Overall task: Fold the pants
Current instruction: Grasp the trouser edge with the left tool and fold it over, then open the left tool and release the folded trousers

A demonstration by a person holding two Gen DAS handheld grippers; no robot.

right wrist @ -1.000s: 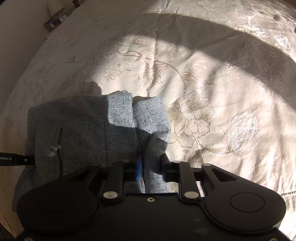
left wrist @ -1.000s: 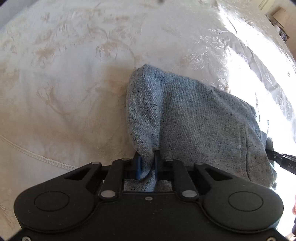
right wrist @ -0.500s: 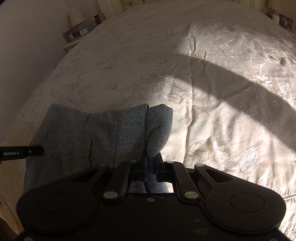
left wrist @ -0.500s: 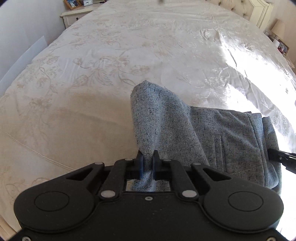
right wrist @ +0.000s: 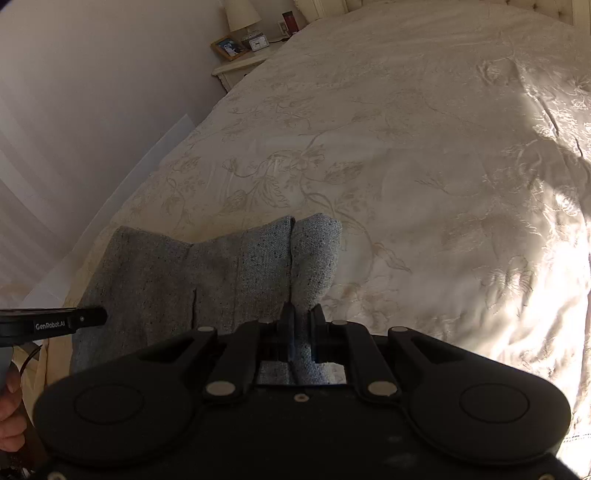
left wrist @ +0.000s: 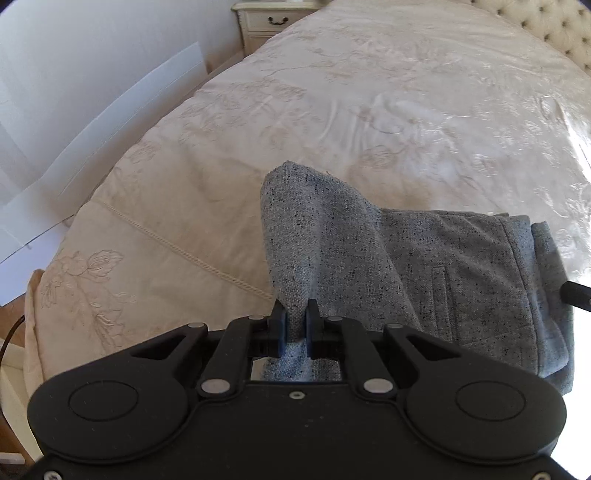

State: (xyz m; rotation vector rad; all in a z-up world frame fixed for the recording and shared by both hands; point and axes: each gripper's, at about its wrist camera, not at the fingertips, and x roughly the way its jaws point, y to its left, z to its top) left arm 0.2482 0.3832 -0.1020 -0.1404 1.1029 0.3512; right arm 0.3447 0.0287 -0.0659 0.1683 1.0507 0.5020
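The grey speckled pants (left wrist: 424, 266) hang folded between my two grippers above the cream bedspread (left wrist: 369, 110). My left gripper (left wrist: 295, 319) pinches a bunched corner of the fabric, which rises in a peak ahead of the pads; its jaws are opening slightly with the cloth still pressed between them. In the right wrist view my right gripper (right wrist: 303, 319) is shut on the opposite corner of the pants (right wrist: 184, 277). The left gripper's black body (right wrist: 55, 325) shows at the left edge there, with a person's hand (right wrist: 9, 406) below it.
The bed's left edge (left wrist: 48, 295) lies close, with wood floor beside it. A white panel (left wrist: 110, 122) leans on the wall. A nightstand (right wrist: 240, 66) carries a lamp, a photo frame and a clock. A tufted headboard (left wrist: 554, 33) is at the far end.
Both grippers have risen and drawn back, carrying the pants with them. The views have widened from the bedspread alone to take in the bed's edge, the wall and the nightstand.
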